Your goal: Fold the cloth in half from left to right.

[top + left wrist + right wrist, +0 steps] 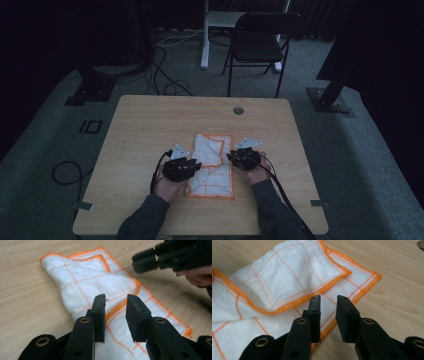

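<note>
High view: left gripper (192, 166) and right gripper (234, 156) flank cloth (212, 150).

No legible text, label, brand, number or sign in any view, cloth (212, 162) carries orange grid lines and orange hem only, no print, table (145, 130) bare wood grain, unmarked, black jaws of both grippers unlettered

- The left gripper (116, 312) hovers over the cloth (100, 285), jaws slightly apart.
- The right gripper (140, 262) hangs beyond the cloth's far edge.
- The cloth lies on the table (27, 295).
</note>
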Tool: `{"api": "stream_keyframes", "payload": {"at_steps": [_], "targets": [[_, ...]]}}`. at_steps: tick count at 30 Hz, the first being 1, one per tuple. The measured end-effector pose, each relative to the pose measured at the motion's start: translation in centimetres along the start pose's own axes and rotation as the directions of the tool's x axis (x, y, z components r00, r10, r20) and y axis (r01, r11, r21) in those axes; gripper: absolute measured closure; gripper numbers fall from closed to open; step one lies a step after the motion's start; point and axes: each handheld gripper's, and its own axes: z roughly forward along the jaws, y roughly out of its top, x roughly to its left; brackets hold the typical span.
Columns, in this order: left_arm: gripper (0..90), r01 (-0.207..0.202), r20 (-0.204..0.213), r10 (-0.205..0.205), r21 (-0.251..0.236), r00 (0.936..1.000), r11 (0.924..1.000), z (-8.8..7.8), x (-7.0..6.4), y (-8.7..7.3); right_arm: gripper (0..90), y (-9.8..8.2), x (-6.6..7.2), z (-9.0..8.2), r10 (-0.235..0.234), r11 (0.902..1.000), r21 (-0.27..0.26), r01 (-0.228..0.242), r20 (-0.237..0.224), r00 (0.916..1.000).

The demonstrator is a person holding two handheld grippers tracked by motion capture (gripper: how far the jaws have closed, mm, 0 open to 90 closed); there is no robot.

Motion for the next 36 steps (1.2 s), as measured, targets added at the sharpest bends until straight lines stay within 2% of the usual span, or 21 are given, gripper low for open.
{"api": "stream_keyframes", "payload": {"at_steps": [7, 8, 16, 19, 21, 22, 26, 31, 32, 33, 34, 36], "targets": [[68.1, 0.012, -0.022, -0.012, -0.002, 0.9997, 0.9999, -0.8, 0.5, -1.0, 75.0, 1.0, -0.3, 1.0, 0.020, 0.9997, -0.015, -0.020, -0.002, 0.9998], [67.7, 0.017, -0.031, -0.017, -0.002, 0.9994, 0.9999, -1.2, 0.8, -1.3, 73.2, 1.3, -0.5, 1.4, 0.038, 0.9991, -0.016, -0.038, -0.008, 0.9992], [66.1, 0.041, -0.052, -0.041, 0.001, 0.9978, 0.9992, -2.3, 1.7, -2.4, 62.0, 2.5, -1.2, 3.5, 0.067, 0.9977, -0.006, -0.067, 0.020, 0.9975], [65.5, 0.042, -0.053, -0.042, 0.001, 0.9977, 0.9991, -2.5, 1.8, -2.7, 58.7, 2.9, -1.7, 4.3, 0.084, 0.9963, 0.014, -0.084, 0.023, 0.9962], [65.1, 0.045, -0.052, -0.044, 0.001, 0.9977, 0.9990, -2.5, 1.8, -2.8, 57.5, 3.0, -1.9, 4.7, 0.094, 0.9954, 0.016, -0.094, 0.014, 0.9955], [65.0, 0.045, -0.052, -0.045, 0.002, 0.9976, 0.9990, -2.6, 1.7, -3.0, 56.4, 3.0, -2.4, 5.4, 0.136, 0.9902, 0.033, -0.136, -0.007, 0.9907], [64.2, 0.049, -0.052, -0.049, 0.004, 0.9974, 0.9988, -2.6, 1.8, -3.2, 55.6, 3.1, -2.9, 6.3, 0.154, 0.9872, 0.046, -0.153, -0.021, 0.9879], [62.6, 0.053, -0.050, -0.053, 0.012, 0.9974, 0.9985, -2.5, 1.9, -3.4, 62.7, 3.3, -2.8, 6.6, 0.153, 0.9875, 0.046, -0.151, -0.043, 0.9873], [62.3, 0.058, -0.047, -0.057, 0.012, 0.9973, 0.9983, -2.4, 1.9, -3.5, 70.2, 3.3, -2.9, 6.7, 0.150, 0.9877, 0.052, -0.147, -0.050, 0.9874], [62.3, 0.058, -0.047, -0.057, 0.015, 0.9973, 0.9982, -2.3, 1.9, -3.5, 70.2, 3.3, -2.9, 6.7, 0.150, 0.9877, 0.052, -0.147, -0.050, 0.9874], [62.1, 0.065, -0.042, -0.065, 0.017, 0.9970, 0.9977, -2.1, 1.9, -3.6, 77.6, 3.4, -2.9, 6.6, 0.136, 0.9898, 0.049, -0.134, -0.051, 0.9894], [61.7, 0.067, -0.051, -0.066, 0.032, 0.9965, 0.9972, -1.8, 2.0, -3.7, 85.0, 3.5, -2.9, 6.5, 0.126, 0.9914, 0.044, -0.123, -0.058, 0.9904]]}}
